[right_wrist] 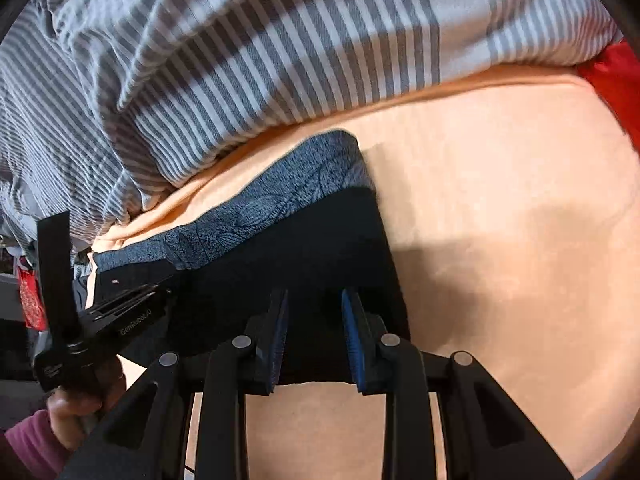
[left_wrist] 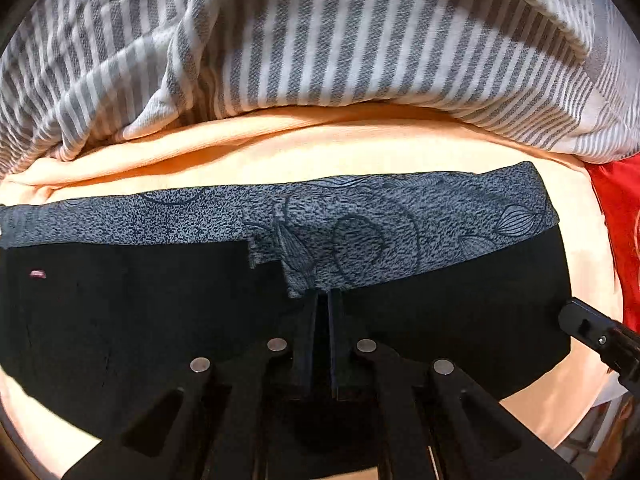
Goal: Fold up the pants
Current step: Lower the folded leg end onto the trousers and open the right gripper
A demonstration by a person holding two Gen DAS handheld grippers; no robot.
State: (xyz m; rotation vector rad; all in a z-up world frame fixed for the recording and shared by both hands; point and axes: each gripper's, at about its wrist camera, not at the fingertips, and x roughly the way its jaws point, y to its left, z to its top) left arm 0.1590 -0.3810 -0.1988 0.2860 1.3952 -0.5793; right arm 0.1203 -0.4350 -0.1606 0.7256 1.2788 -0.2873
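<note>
While pants (right_wrist: 296,256) lie folded, bare sheet (right_wrist: 500,240) spreads rightward.

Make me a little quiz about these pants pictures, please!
1. True or false: the pants lie on a green sheet.
2. Which one has its jaws apart? A: left gripper. B: right gripper.
3. What pattern is on the blanket behind the pants?

Key:
1. False. The sheet is peach.
2. B.
3. Grey and white stripes.
</note>
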